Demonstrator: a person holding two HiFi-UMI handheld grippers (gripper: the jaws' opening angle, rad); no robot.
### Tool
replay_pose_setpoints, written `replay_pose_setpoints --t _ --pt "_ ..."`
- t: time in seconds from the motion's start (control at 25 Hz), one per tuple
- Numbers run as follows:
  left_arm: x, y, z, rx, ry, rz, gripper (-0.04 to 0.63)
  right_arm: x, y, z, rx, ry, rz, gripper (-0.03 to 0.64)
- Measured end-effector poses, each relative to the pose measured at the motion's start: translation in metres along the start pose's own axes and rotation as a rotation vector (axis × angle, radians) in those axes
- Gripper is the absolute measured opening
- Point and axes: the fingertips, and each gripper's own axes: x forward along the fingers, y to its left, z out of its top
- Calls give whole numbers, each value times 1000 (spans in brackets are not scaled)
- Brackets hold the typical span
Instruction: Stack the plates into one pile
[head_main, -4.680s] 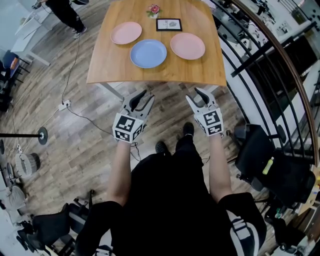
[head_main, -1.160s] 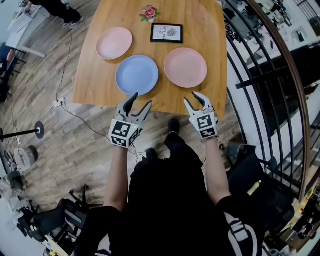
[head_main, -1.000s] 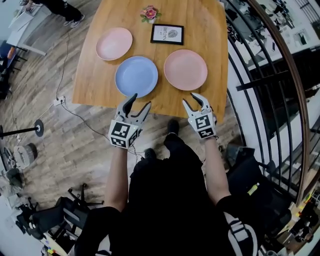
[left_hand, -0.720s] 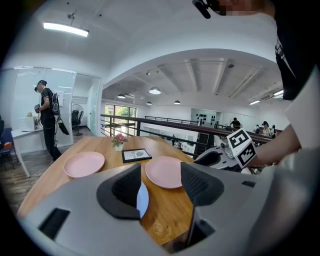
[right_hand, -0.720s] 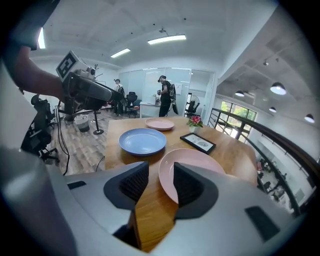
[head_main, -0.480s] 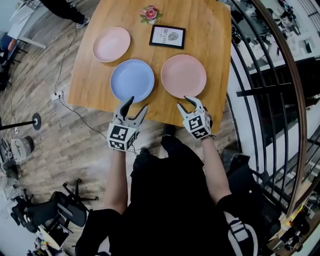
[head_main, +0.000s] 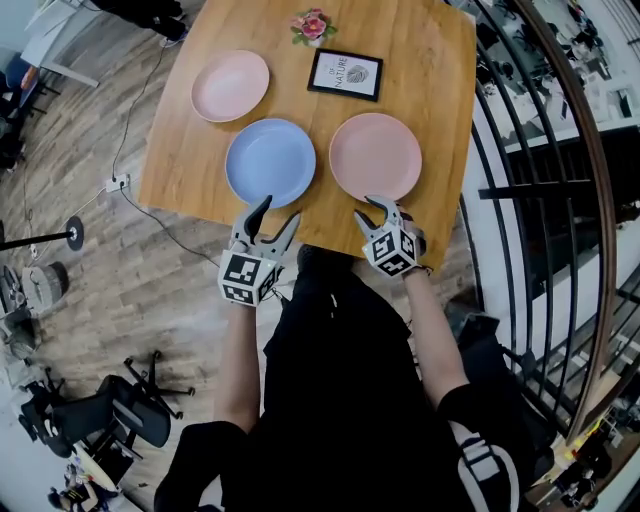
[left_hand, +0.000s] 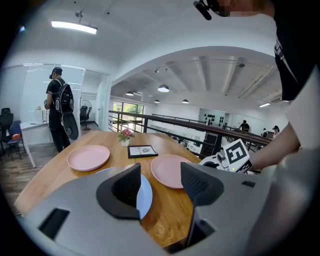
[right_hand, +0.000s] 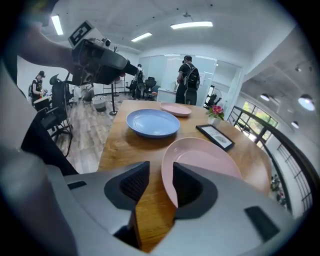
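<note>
Three plates lie on the wooden table (head_main: 440, 60): a pink plate (head_main: 230, 86) at the far left, a blue plate (head_main: 270, 162) in the middle and a second pink plate (head_main: 375, 156) on the right. My right gripper (head_main: 377, 208) is at this right plate's near rim. In the right gripper view the rim of the pink plate (right_hand: 200, 160) lies in the gap of the right gripper (right_hand: 160, 172); the jaws are closing and no pad presses on it. My left gripper (head_main: 280, 210) hangs open and empty over the front edge, just short of the blue plate (left_hand: 145, 195).
A framed picture (head_main: 345, 74) and a small flower pot (head_main: 313, 25) stand at the table's far side. A black railing (head_main: 520, 150) runs close along the right. A person in black (left_hand: 57, 112) stands beyond the table. Office chairs (head_main: 100, 415) and a cable (head_main: 130, 120) are on the floor at the left.
The person has walked up to the table. Both grippers have moved forward from over the floor to the table's front edge, and the right one has reached the right pink plate's rim.
</note>
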Motion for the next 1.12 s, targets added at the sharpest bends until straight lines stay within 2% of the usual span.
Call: replay_pose_setpoints --t 0.36,0.8,0.88,0.92,1.12 --pt "4 15 4 1 -10 -17 259 18 -3 -17 -24 84 -11 155" --pt "11 36 -2 1 5 -32 261 42 -6 -36 -114 181 -36 149" --pt "14 38 -5 -4 11 -34 261 46 -8 -41 -154 215 -54 131" --pt "15 39 -6 -5 13 -37 261 47 -9 -44 -181 233 -66 93" --pt "19 40 -8 -3 19 -47 261 53 -7 -49 -237 261 -74 94"
